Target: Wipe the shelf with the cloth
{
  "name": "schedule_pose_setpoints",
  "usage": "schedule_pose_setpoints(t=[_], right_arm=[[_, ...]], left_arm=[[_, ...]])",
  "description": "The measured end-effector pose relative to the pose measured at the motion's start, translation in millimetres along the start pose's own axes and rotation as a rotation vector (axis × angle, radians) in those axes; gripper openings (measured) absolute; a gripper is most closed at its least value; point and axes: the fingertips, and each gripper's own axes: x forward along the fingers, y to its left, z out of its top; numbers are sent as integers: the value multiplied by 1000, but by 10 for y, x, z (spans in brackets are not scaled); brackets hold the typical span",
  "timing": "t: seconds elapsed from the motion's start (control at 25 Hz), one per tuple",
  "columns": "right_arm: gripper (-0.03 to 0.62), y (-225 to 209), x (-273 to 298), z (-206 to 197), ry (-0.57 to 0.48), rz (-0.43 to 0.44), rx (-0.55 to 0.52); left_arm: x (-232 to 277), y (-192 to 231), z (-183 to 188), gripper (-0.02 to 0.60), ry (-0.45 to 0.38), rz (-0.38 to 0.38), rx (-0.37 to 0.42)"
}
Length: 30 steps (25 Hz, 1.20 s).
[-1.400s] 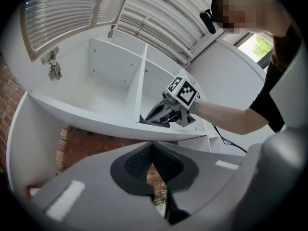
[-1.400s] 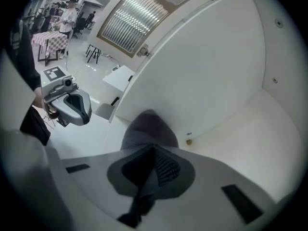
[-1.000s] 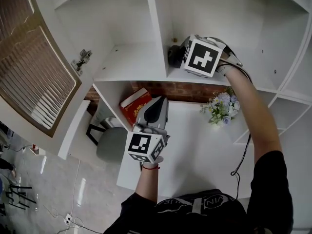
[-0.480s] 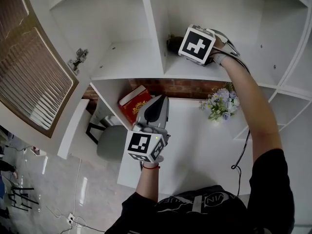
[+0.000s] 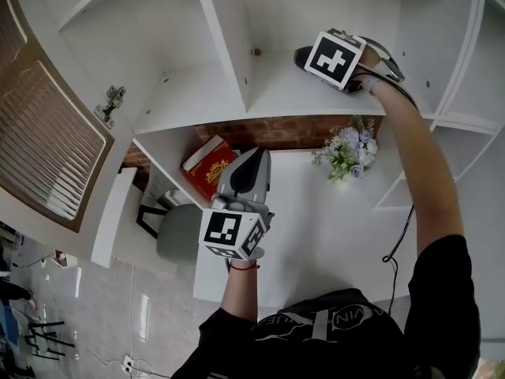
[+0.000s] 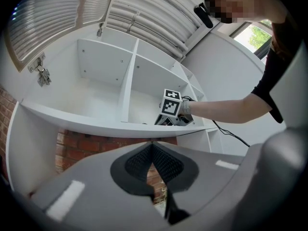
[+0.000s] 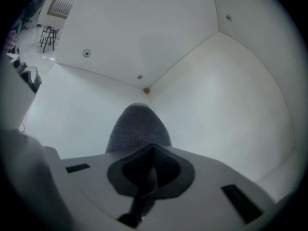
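1. My right gripper (image 5: 314,57): pinching the grey cloth (image 7: 137,127), which lies flat on the shelf (image 5: 272,95), right of the shelf's divider and near its back corner.
2. My left gripper (image 5: 254,158): below the shelf's front edge, pressed together, nothing between.
3. Red box (image 5: 207,166) and flowers (image 5: 345,150): beneath the shelf.

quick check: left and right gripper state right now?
Left gripper: jaws closed, nothing between them.
Right gripper: jaws closed on the cloth.
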Motion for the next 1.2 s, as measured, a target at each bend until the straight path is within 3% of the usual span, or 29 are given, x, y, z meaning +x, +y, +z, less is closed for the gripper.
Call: schedule_pose_setpoints(t=[0.44, 0.88, 1.0, 1.2], right_arm=[[9, -202, -298, -908, 231, -102, 106], [9, -173, -697, -1495, 486, -175, 161], [9, -136, -801, -1577, 490, -178, 133], [9, -93, -1061, -1748, 444, -190, 232]], left_arm=[[114, -355, 26, 11, -21, -103, -16], [196, -637, 57, 11, -40, -196, -35], [195, -664, 57, 11, -44, -209, -43], [179, -648, 40, 11, -42, -214, -48]])
